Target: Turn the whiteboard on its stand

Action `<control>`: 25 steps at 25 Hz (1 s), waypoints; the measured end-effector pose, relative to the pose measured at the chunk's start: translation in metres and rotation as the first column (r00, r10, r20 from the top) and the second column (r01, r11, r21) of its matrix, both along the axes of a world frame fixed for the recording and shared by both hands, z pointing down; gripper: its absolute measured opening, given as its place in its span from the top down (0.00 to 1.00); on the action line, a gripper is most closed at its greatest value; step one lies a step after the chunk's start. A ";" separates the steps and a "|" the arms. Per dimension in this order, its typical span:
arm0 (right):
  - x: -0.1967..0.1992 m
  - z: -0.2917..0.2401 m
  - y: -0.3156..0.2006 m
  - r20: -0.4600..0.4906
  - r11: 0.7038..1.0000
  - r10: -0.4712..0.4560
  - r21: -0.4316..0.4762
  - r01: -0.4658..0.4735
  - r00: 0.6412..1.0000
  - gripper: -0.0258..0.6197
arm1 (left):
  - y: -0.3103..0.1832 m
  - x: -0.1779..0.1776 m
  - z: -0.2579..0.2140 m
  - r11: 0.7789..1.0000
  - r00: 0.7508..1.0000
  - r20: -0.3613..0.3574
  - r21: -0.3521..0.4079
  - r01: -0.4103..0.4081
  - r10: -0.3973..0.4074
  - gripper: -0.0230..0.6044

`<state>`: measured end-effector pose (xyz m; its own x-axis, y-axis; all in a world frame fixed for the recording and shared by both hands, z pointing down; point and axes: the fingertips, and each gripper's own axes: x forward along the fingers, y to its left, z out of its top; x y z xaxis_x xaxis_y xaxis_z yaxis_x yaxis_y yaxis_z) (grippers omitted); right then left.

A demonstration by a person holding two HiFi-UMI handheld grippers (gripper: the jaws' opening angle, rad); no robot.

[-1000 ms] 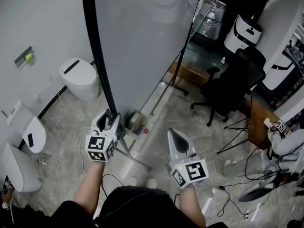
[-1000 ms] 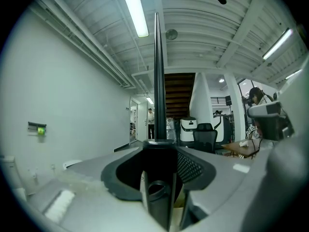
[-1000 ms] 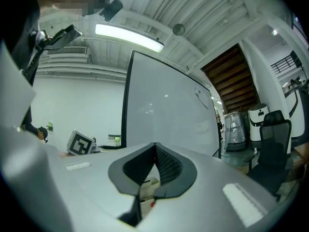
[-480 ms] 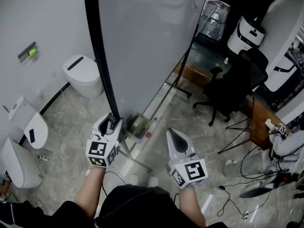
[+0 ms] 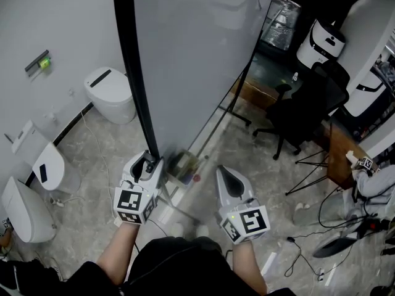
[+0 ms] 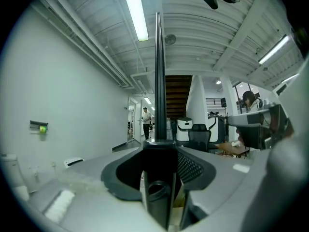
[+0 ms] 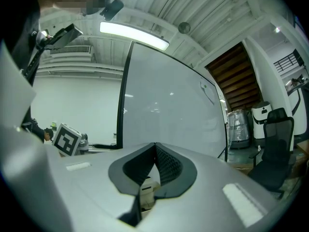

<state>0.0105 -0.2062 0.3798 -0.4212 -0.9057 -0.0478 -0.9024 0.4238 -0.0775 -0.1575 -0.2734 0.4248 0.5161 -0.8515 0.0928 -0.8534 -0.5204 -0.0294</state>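
We see a pale marbled floor [image 5: 259, 159] under a plain white wall [image 5: 55, 17], with white toilet-shaped units [image 5: 111, 94] standing along it. To the right a black office chair [image 5: 302, 113] stands near a wooden desk [image 5: 338, 156], cables [image 5: 308, 251] trail over the floor, and a long strip light [image 6: 136, 13] glows overhead.
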 end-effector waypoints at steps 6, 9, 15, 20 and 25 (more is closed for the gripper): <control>-0.008 0.004 0.009 0.003 1.000 0.001 -0.006 -0.001 1.000 0.95 | 0.011 -0.007 -0.001 1.000 1.000 -0.004 0.001 -0.006 0.006 0.65; -0.006 0.006 0.014 0.003 1.000 -0.003 -0.008 0.003 1.000 0.95 | 0.011 -0.006 -0.001 1.000 1.000 -0.005 0.006 -0.001 0.001 0.65; 0.001 0.003 0.032 -0.008 1.000 -0.028 -0.008 0.028 1.000 0.95 | 0.013 -0.011 0.001 1.000 1.000 -0.006 -0.006 0.014 -0.014 0.65; 0.015 0.005 0.053 -0.011 0.999 -0.048 -0.017 0.047 0.999 0.95 | 0.012 -0.014 0.001 1.000 1.000 -0.013 0.001 0.028 -0.028 0.65; 0.034 0.011 0.083 -0.012 0.997 -0.067 -0.035 0.067 0.998 0.95 | 0.014 -0.012 0.000 1.000 1.000 -0.009 -0.011 0.027 -0.027 0.65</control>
